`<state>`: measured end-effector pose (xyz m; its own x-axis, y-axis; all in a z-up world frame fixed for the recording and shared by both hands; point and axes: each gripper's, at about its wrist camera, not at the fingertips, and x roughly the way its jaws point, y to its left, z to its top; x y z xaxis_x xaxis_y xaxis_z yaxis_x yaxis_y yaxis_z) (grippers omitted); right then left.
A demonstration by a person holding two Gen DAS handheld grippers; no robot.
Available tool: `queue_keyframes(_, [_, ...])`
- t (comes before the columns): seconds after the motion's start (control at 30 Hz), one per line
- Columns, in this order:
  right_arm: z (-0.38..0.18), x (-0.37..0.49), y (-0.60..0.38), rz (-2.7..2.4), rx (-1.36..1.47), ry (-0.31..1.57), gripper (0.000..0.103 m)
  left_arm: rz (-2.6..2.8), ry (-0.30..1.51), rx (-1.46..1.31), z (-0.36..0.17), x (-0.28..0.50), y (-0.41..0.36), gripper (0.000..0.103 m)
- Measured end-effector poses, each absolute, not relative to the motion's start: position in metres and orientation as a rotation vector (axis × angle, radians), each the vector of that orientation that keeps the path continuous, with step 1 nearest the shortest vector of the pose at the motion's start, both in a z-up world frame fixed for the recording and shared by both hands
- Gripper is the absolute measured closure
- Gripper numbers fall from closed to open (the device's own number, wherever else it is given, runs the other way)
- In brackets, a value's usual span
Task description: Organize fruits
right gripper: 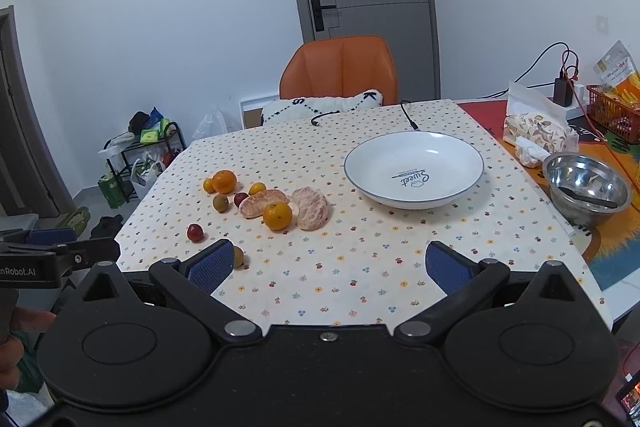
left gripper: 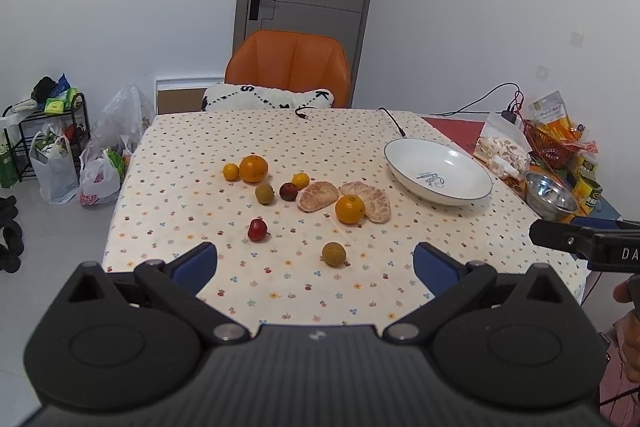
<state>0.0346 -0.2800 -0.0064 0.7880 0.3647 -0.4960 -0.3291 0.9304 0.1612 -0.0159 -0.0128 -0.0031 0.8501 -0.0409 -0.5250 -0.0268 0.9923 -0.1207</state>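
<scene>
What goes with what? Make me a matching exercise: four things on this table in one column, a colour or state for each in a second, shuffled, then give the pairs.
Things:
1. white plate
2. steel bowl
3. peeled citrus halves
4. left gripper

Colour or state:
A. holds a dark utensil
B. jaws wide open, nothing between them
C. empty, with "Sweet" printed inside
D. pale pink, skin removed

Pairs: 1-C, 2-A, 3-D, 4-B
</scene>
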Motion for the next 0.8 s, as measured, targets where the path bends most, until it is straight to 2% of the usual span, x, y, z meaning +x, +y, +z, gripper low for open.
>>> queue_keyframes(0.8, [-0.0038, 0.0308, -0.2784, 0.384, 0.053, 0.536, 0.000, -0.007, 0.544, -0.132, -0.0018, -0.0186, -0.0108, 0.000])
